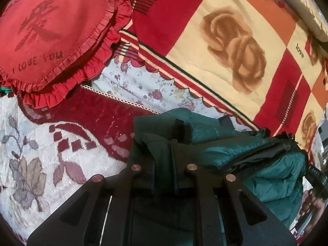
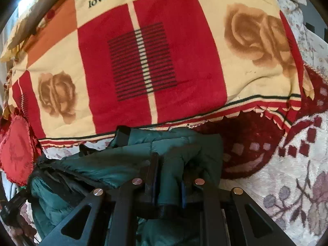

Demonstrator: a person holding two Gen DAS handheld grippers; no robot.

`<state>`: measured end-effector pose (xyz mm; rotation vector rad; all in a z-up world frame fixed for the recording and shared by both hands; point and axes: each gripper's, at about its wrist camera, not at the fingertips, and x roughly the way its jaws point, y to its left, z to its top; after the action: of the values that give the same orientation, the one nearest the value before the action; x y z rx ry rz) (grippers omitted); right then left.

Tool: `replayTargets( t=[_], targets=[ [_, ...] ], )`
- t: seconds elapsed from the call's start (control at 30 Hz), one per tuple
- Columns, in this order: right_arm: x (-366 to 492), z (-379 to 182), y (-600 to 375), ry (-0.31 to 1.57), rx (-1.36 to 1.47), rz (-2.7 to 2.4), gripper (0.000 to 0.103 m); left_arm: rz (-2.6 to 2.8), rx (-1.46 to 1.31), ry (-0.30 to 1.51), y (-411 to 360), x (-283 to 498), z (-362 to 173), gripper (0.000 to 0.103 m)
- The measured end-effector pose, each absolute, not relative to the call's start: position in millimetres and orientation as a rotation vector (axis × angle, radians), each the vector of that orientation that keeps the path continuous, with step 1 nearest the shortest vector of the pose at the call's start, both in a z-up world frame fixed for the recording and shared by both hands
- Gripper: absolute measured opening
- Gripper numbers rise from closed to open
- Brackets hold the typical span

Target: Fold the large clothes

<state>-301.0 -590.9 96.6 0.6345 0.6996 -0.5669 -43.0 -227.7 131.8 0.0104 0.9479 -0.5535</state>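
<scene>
A dark green padded jacket (image 1: 235, 149) with a black lining hangs bunched between both grippers above a bed. My left gripper (image 1: 164, 153) is shut on a fold of the green fabric at the jacket's left end. In the right wrist view the same jacket (image 2: 127, 160) stretches off to the left, and my right gripper (image 2: 170, 174) is shut on a thick fold of it. The far ends of both pairs of fingers are buried in cloth. At the right edge of the left wrist view a hand (image 1: 311, 203) holds the other gripper's black handle.
Below lies a white and dark red floral bedspread (image 1: 51, 153). Behind it is a red, cream and orange blanket (image 2: 164, 61) with rose prints and the word love. A red heart-shaped frilled pillow (image 1: 53, 37) sits at the left, over a pale floral sheet (image 1: 143, 86).
</scene>
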Motion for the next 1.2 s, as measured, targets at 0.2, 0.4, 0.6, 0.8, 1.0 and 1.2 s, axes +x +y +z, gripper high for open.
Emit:
replayTargets(
  t=[0.2,0.4,0.6,0.8,1.0,1.2],
  targets=[
    [-297,76,-598,0.709,0.695,-0.556,0.018,-0.538,0.015,0.948,-234,-41,119,0.012],
    [-311,103,-591,0.665,0.639,-0.539,0.036,-0.630,-0.150,0.990,-213,-34,131,0.019],
    [-332,155,-566,0.574,0.497,-0.585,0.096,-0.674,-0.178,0.976,-201,-47,161,0.036],
    [-332,177,-523,0.602,0.442,-0.455,0.092,-0.629,-0.279,0.872,-178,-58,185,0.081],
    [-280,146,-453,0.765,0.285,-0.305,0.064,-0.632,-0.172,0.910,-194,-81,175,0.081],
    [-218,103,-438,0.837,0.235,-0.350,0.052,-0.602,0.027,0.894,-233,-100,145,0.081]
  ],
)
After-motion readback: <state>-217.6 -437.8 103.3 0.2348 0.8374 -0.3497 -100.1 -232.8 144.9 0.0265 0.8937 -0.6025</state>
